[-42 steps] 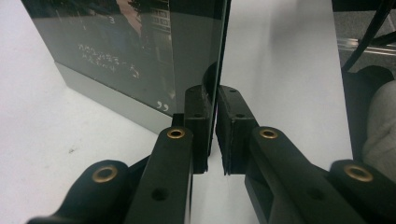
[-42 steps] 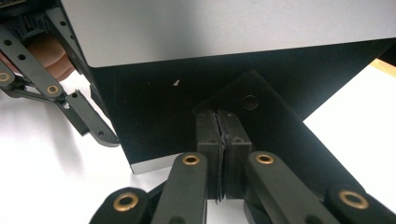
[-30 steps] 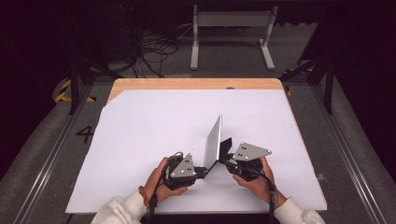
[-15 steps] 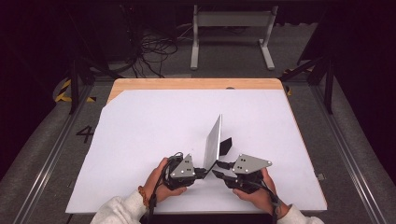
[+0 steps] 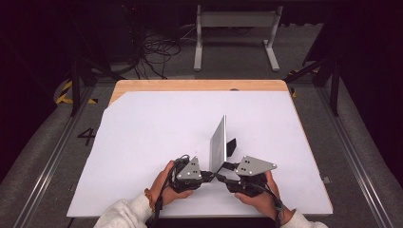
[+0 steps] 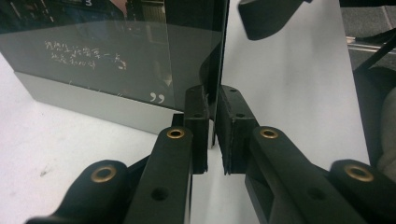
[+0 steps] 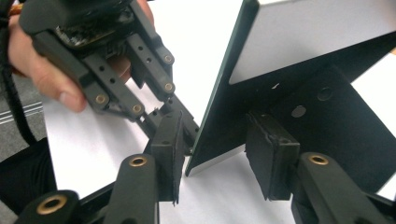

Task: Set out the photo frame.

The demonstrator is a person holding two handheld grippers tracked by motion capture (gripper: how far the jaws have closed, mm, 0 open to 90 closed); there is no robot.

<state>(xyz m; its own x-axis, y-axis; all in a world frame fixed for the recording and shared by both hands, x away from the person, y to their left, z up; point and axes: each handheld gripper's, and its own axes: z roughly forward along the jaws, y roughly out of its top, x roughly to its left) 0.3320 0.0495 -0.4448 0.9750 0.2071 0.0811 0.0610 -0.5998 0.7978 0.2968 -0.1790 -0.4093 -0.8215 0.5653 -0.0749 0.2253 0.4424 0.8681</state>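
A thin silver frame (image 5: 218, 141) with a dark glass front stands upright on the white table top (image 5: 142, 133), propped by a black rear stand (image 5: 231, 146). My left gripper (image 5: 211, 174) comes in from the left. In the left gripper view, my left gripper (image 6: 214, 116) is shut on the frame (image 6: 116, 60), its pads pinching the near upright edge. My right gripper (image 5: 222, 174) is at the same near corner. Its jaws have just been opening: in the right gripper view, my right gripper (image 7: 215, 149) straddles the frame's bottom corner (image 7: 210, 154) with a gap at each pad.
The near table edge lies just under both hands. A strip of bare wood (image 5: 199, 85) runs along the far side of the white top. Beyond it on the floor stand a grey metal rack (image 5: 236, 33) and loose cables (image 5: 157, 52).
The right gripper's jaws have opened off the frame's near corner and the hand has drawn slightly toward the near edge. The left gripper and the frame have stayed put.
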